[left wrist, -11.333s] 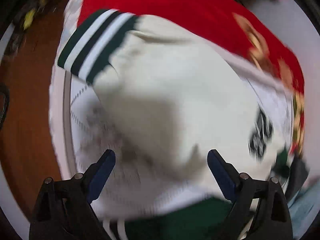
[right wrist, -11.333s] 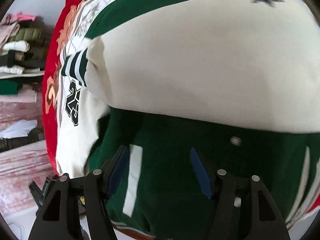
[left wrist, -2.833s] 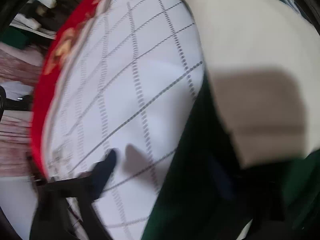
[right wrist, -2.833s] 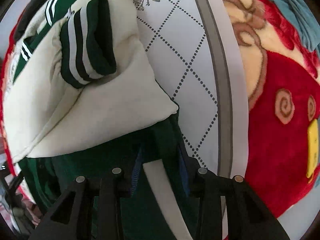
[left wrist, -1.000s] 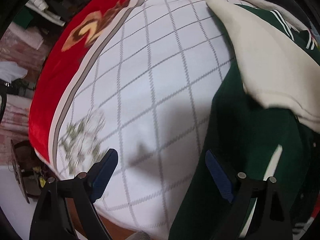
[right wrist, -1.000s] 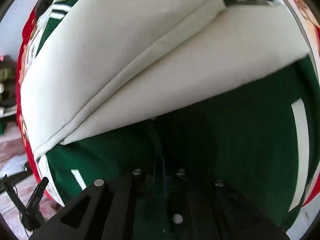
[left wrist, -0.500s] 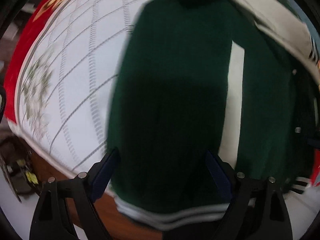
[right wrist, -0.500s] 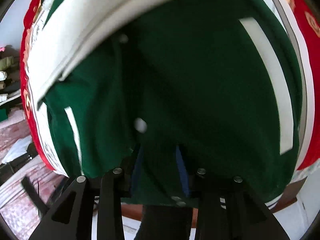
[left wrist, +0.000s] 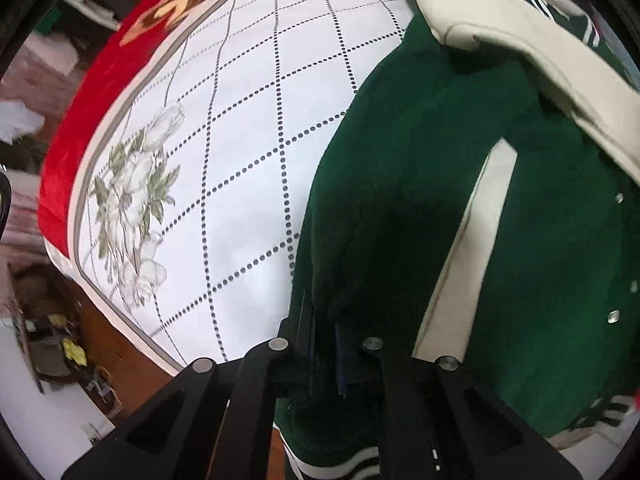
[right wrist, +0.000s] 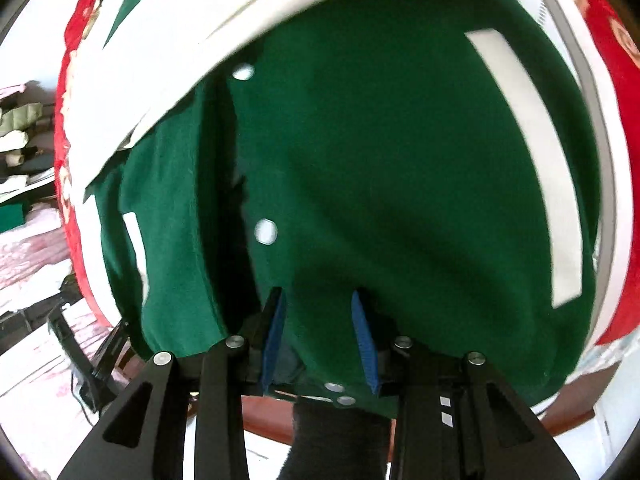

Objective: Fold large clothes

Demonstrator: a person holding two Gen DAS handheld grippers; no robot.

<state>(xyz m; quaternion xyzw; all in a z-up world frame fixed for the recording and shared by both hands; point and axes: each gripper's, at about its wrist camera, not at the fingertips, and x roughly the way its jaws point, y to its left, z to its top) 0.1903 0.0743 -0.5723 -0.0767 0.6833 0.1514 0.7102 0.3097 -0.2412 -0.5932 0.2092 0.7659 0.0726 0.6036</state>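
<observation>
A dark green varsity jacket [left wrist: 420, 208] with cream sleeves [left wrist: 532, 52], white pocket stripes and snap buttons lies front up on a white quilted bedspread [left wrist: 240, 152]. My left gripper [left wrist: 324, 344] is shut on the jacket's left bottom edge near the striped hem. In the right wrist view the jacket [right wrist: 380, 160] fills the frame. My right gripper [right wrist: 320, 332] has its blue pads close together with green fabric of the hem bunched between them.
A red patterned blanket [left wrist: 88, 112] borders the bedspread. The wooden bed edge [left wrist: 120, 356] and cluttered floor lie at lower left. Stacked clothes [right wrist: 20, 132] sit at far left in the right wrist view.
My left gripper was open over the jacket half a second ago and is now closed on its left bottom edge. My right gripper stays closed on the hem.
</observation>
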